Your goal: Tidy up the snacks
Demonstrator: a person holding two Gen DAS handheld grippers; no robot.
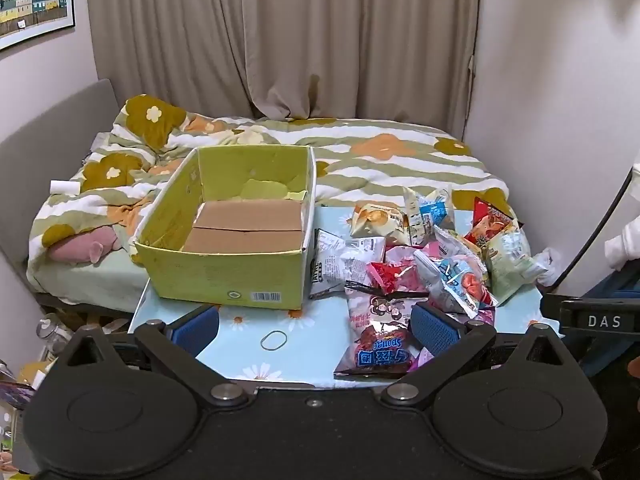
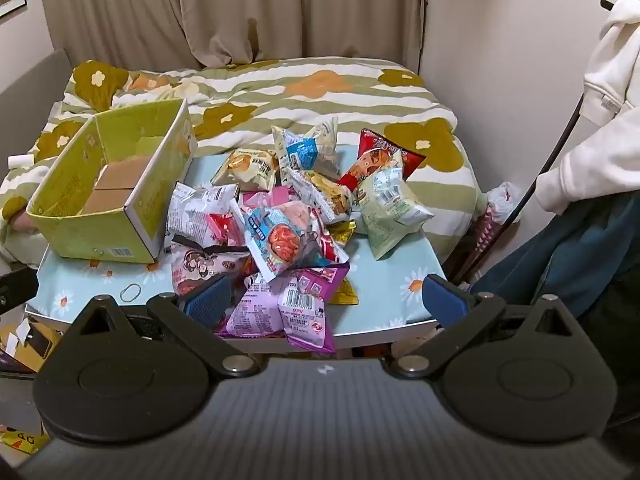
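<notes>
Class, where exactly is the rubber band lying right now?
In the left wrist view, the rubber band lies on the table, in front of the green box, left of the snack pile.

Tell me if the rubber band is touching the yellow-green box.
Apart. The left wrist view shows the rubber band lying flat on the table, with bare tablecloth between it and the yellow-green box.

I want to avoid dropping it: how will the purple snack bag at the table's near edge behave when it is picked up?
The purple snack bag looks puffy and creased, so it is probably light and will give under a squeeze. Its glossy film may slip between the pads of the right hand-held gripper. It overhangs the table edge, so a push could tip it off.
</notes>
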